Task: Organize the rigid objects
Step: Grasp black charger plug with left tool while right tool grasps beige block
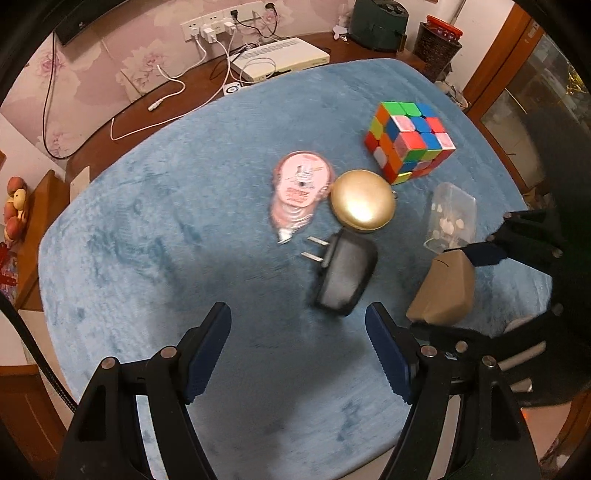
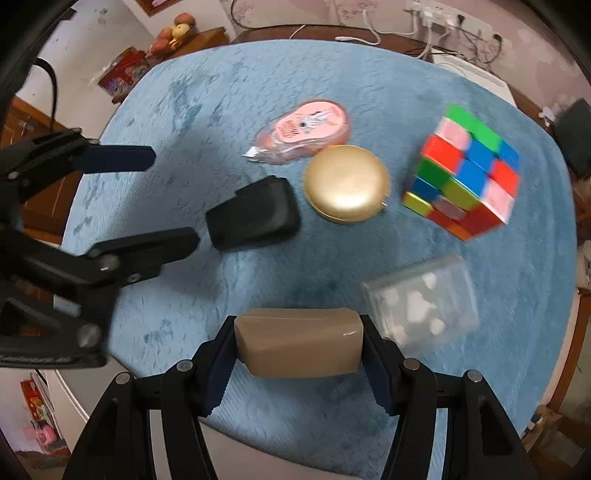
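On the blue mat [image 1: 166,221] lie a black plug adapter [image 1: 345,275], a gold round case [image 1: 362,201], a pink correction-tape dispenser [image 1: 301,184], a colour cube [image 1: 410,140] and a clear plastic box [image 1: 450,218]. My left gripper [image 1: 299,354] is open and empty, just short of the adapter. My right gripper [image 2: 297,349] is shut on a tan box [image 2: 299,343] and holds it near the mat's front edge, beside the clear box [image 2: 421,302]. The adapter [image 2: 255,216], gold case [image 2: 345,182], dispenser [image 2: 306,131] and cube [image 2: 465,175] also show in the right wrist view.
Behind the mat, a wooden table [image 1: 122,122] carries white cables [image 1: 177,88], a white set-top box [image 1: 282,57], a dark appliance [image 1: 378,24] and a red-lidded jar [image 1: 437,44]. Fruit [image 1: 14,203] sits on a side cabinet at left.
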A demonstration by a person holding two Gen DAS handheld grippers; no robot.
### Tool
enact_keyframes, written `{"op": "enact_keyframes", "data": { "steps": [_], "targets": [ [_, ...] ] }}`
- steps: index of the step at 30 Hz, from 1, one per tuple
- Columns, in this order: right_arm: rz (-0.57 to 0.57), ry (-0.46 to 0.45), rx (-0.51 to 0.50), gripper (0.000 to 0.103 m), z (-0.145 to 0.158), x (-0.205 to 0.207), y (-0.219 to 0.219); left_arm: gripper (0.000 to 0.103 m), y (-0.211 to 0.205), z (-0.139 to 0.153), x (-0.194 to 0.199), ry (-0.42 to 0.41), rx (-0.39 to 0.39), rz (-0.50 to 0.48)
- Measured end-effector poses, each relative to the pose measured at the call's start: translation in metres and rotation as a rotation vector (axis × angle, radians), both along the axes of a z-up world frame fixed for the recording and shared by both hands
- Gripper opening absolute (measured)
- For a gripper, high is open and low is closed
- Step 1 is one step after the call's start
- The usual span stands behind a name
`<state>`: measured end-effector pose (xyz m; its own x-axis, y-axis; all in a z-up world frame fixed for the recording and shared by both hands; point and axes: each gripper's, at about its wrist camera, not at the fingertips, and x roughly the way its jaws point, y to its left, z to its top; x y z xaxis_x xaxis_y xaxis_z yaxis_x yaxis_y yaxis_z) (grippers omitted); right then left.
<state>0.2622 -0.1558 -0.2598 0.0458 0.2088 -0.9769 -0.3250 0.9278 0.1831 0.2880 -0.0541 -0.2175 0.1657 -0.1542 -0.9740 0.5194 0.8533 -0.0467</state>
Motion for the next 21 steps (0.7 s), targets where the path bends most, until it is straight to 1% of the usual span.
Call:
{"op": "enact_keyframes", "data": {
  "steps": [5,11,18,19,20,21],
  "targets": [
    [-0.036,-0.001,0.023,0.063,0.01,-0.006,-0.014,0.078,-0.015,-0.006,0.005,0.021,-0.01,0.028],
    [-0.061,-0.005,0.042,0.063,0.014,-0.005,-0.019,0.078,-0.034,-0.016,0.011,0.023,0.027,0.045],
    [-0.078,-0.016,0.068,0.063,0.02,-0.009,-0.026,0.077,-0.045,-0.033,0.01,0.035,0.065,0.051],
    [-0.077,-0.018,0.071,0.063,0.022,-0.01,-0.027,0.075,-0.046,-0.034,0.009,0.034,0.067,0.053],
    [-0.076,-0.02,0.071,0.063,0.022,-0.011,-0.027,0.067,-0.047,-0.035,0.009,0.034,0.069,0.058],
    [-0.075,-0.022,0.072,0.063,0.023,-0.011,-0.027,0.054,-0.047,-0.037,0.008,0.04,0.064,0.064]
  ]
}}
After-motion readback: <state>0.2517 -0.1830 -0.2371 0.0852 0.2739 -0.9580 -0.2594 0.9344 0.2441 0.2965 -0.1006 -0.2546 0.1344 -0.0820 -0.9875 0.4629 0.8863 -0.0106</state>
